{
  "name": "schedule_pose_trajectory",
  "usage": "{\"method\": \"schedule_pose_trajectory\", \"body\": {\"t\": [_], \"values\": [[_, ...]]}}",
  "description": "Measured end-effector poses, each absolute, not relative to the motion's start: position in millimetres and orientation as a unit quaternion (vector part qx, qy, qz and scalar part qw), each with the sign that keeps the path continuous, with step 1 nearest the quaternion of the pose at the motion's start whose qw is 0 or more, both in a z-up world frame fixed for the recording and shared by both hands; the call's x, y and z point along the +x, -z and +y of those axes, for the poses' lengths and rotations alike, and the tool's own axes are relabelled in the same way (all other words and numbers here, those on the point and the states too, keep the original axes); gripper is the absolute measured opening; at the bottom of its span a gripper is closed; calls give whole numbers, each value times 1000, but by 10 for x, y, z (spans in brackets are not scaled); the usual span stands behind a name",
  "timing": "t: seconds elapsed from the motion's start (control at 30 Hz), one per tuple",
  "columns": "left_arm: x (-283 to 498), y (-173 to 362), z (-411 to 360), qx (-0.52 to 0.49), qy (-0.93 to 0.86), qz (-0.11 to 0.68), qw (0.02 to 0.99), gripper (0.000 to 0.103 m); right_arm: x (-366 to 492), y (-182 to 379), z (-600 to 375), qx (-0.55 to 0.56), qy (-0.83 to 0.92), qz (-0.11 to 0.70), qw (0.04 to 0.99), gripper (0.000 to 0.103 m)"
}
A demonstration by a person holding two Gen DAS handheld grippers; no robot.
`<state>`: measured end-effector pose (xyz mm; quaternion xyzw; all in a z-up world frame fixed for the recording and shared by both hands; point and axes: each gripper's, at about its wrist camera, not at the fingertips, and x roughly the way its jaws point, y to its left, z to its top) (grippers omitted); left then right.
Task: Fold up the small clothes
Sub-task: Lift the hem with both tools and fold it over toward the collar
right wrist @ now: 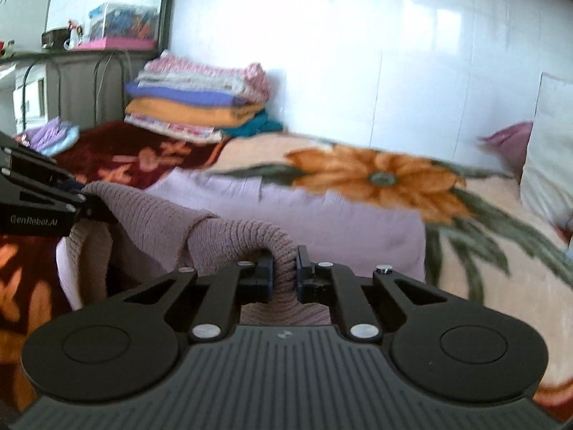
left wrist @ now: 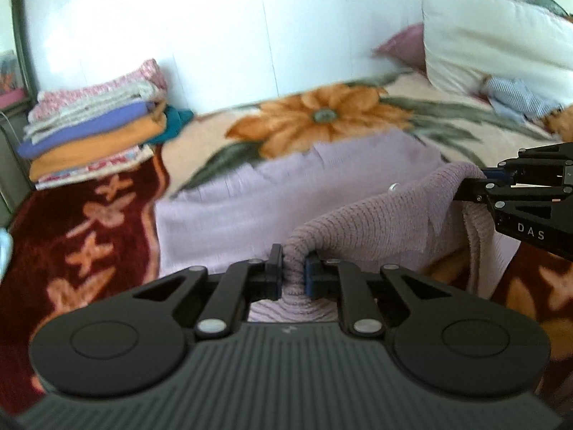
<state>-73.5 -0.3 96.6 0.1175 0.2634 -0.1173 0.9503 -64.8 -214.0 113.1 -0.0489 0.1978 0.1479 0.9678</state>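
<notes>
Both claws have hold of the same garment, a small lilac knitted sweater [left wrist: 250, 208] spread on the bed's flowered blanket [left wrist: 322, 114]. The left claw [left wrist: 293, 268] is pinched tight on a bunched corner of the near ribbed edge, the knit squeezed between its pads, and the right claw [right wrist: 285, 268] is clamped the same way on the other corner of that edge, so neither has any gap to spare. The near edge is lifted off the blanket and sags in a loop between the two grips, while the far half of the sweater lies flat toward the big orange flower. I'd say this is the first fold in hand: the bottom hem raised, ready to be carried over. The next move, as I judge it, calls for both claws to travel together away from the person, keeping level with each other so the hem stays straight, then to lower it onto the far edge and let go. The stack of folded clothes [right wrist: 200, 96] sits by the wall, well apart, presumably where this one ends up.
</notes>
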Motion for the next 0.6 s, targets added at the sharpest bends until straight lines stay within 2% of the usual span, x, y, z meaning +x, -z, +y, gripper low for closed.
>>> {"method": "schedule_pose_trajectory", "body": {"t": [0.37,0.6], "values": [[-314,-1319,-79,99,98,198,970,15,-35,-1540,-2150,-19,-123,145,982,12],[76,-1385,-116,85,79,188,975,15,407,-1666,-2071,-26,-106,126,986,12]]}}
